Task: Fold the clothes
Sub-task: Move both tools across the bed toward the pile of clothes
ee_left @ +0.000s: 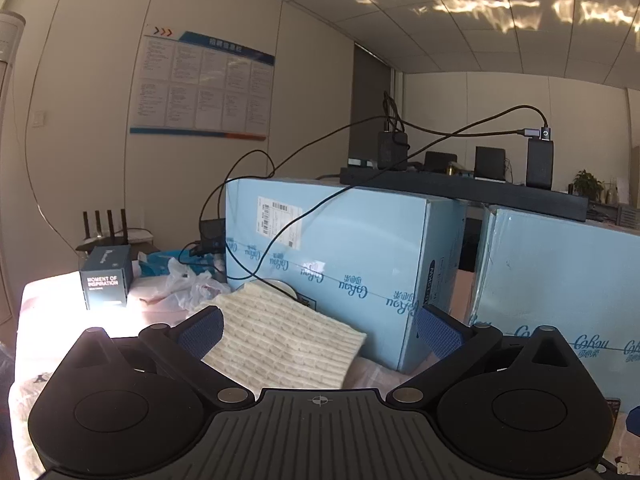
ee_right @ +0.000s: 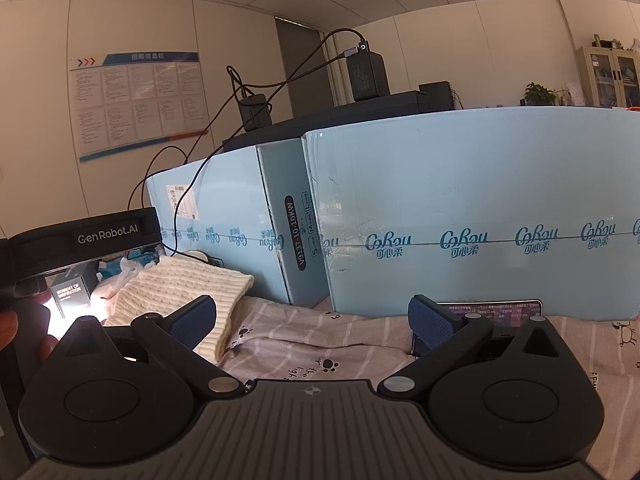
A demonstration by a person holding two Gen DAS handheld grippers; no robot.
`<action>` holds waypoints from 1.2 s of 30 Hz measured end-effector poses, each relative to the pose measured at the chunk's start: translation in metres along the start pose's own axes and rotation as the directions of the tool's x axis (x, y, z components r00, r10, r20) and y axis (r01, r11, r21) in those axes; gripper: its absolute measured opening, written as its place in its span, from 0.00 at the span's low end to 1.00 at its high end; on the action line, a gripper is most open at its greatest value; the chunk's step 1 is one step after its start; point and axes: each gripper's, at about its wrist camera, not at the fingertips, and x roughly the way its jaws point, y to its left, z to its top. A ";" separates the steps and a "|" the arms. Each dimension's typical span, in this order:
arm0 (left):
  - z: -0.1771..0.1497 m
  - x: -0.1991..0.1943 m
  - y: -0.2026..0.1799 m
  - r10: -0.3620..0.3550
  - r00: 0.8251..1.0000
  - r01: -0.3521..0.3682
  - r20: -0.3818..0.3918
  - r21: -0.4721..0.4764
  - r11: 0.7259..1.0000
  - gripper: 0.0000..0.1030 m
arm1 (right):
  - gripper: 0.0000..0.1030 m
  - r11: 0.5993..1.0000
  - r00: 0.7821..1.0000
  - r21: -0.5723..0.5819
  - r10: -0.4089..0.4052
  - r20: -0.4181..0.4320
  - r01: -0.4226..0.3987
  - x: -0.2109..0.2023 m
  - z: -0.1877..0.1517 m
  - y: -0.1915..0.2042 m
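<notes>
While both sets of jaws are hanging wide apart and empty, I'm seeing the cream knit (ee_left: 280, 340) already lying folded on the bedsheet (ee_right: 320, 344) against the blue boxes (ee_left: 340, 248), looking nearly done

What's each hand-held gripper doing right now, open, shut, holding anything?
Left hand-held gripper: open, holding nothing; the folded cream knit lies between and beyond its fingers.
Right hand-held gripper: open, holding nothing, over the pink sheet.
</notes>
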 end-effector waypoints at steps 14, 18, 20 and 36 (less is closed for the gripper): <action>-0.004 0.020 0.006 -0.080 0.997 0.079 -0.021 -0.047 0.996 1.00 | 1.00 0.998 0.998 -0.003 -0.060 0.035 0.060 -0.002 0.002 -0.003; -0.004 0.015 0.002 -0.098 0.995 0.098 -0.006 -0.032 0.995 1.00 | 1.00 0.996 0.995 -0.002 -0.084 0.050 0.084 -0.007 0.005 -0.007; -0.005 0.015 -0.003 -0.122 0.993 0.122 -0.004 -0.023 0.992 1.00 | 1.00 0.995 0.993 0.006 -0.101 0.064 0.101 -0.010 0.007 -0.011; -0.010 0.020 -0.021 -0.263 0.965 0.263 0.006 -0.011 0.965 1.00 | 1.00 0.973 0.964 0.094 -0.223 0.146 0.210 -0.030 0.017 -0.038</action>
